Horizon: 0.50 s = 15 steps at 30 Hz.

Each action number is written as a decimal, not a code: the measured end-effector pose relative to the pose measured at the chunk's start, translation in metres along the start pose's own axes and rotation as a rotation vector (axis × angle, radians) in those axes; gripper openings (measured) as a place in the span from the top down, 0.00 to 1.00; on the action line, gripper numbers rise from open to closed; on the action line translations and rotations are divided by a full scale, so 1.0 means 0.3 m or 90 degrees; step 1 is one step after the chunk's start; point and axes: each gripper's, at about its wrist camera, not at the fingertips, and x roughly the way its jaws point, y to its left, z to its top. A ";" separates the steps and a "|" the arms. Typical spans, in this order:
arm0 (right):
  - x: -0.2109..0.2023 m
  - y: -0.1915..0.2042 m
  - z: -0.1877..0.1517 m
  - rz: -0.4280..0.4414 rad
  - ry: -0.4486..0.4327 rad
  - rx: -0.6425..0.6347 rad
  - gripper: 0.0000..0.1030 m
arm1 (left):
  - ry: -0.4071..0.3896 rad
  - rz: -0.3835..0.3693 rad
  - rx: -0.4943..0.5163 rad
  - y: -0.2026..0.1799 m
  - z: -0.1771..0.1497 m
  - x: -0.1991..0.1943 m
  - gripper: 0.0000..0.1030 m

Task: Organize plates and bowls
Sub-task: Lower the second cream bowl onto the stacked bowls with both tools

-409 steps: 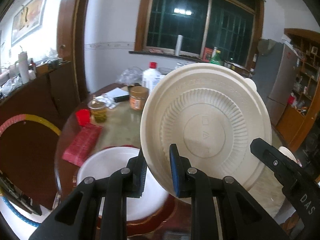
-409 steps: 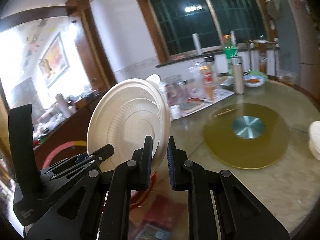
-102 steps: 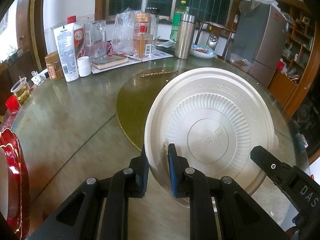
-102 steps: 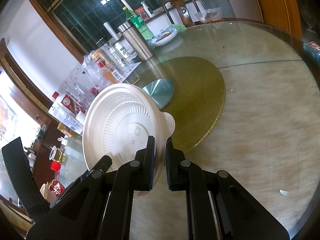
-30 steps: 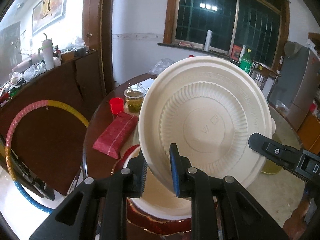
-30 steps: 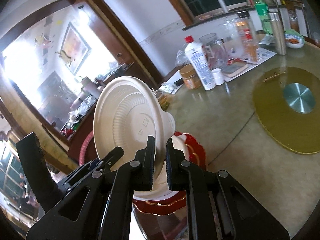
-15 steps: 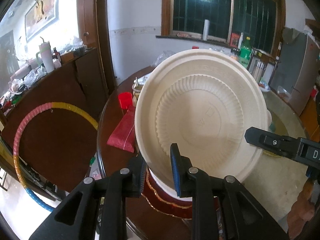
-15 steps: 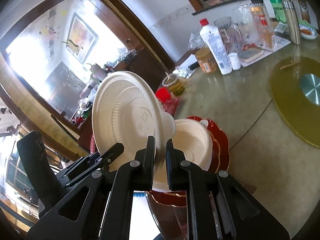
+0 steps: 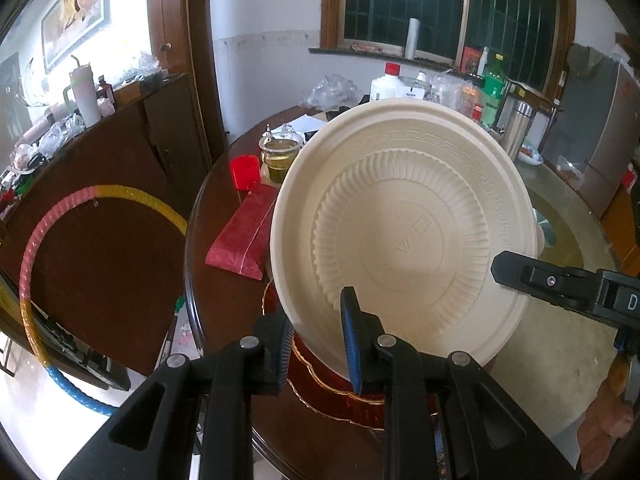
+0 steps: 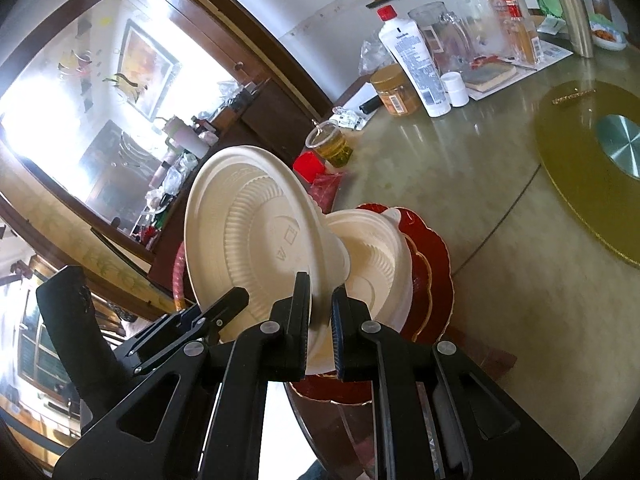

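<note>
A cream disposable bowl [image 9: 404,224] is held tilted, its ribbed underside facing the cameras. My left gripper [image 9: 316,332] is shut on its lower rim. My right gripper [image 10: 320,312] is shut on the opposite rim of the same cream bowl [image 10: 256,236], and its black fingers [image 9: 560,284] show at the right of the left wrist view. Just below and behind sits another cream bowl [image 10: 376,256] on a red gold-edged plate [image 10: 432,264] near the table's edge. In the left wrist view only the red plate's rim [image 9: 320,384] shows under the held bowl.
A red packet [image 9: 244,236], a red cup [image 9: 245,171] and a plastic cup of amber liquid [image 9: 279,157] stand behind the stack. Bottles and jars [image 10: 416,64] crowd the table's far side. A gold turntable [image 10: 592,160] lies to the right. A hoop [image 9: 80,248] leans on a dark cabinet.
Both grippers have sunk a little with the cream bowl, bringing it closer over the bowl on the red plate. The grip on both rims is unchanged.
</note>
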 end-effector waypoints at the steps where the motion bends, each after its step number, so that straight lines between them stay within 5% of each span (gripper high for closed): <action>1: 0.003 -0.001 -0.002 -0.001 0.002 0.000 0.91 | 0.003 0.000 -0.001 0.002 -0.002 0.003 0.79; 15: 0.047 -0.031 -0.017 -0.016 0.035 0.016 0.91 | 0.050 -0.014 -0.001 0.021 -0.021 0.063 0.78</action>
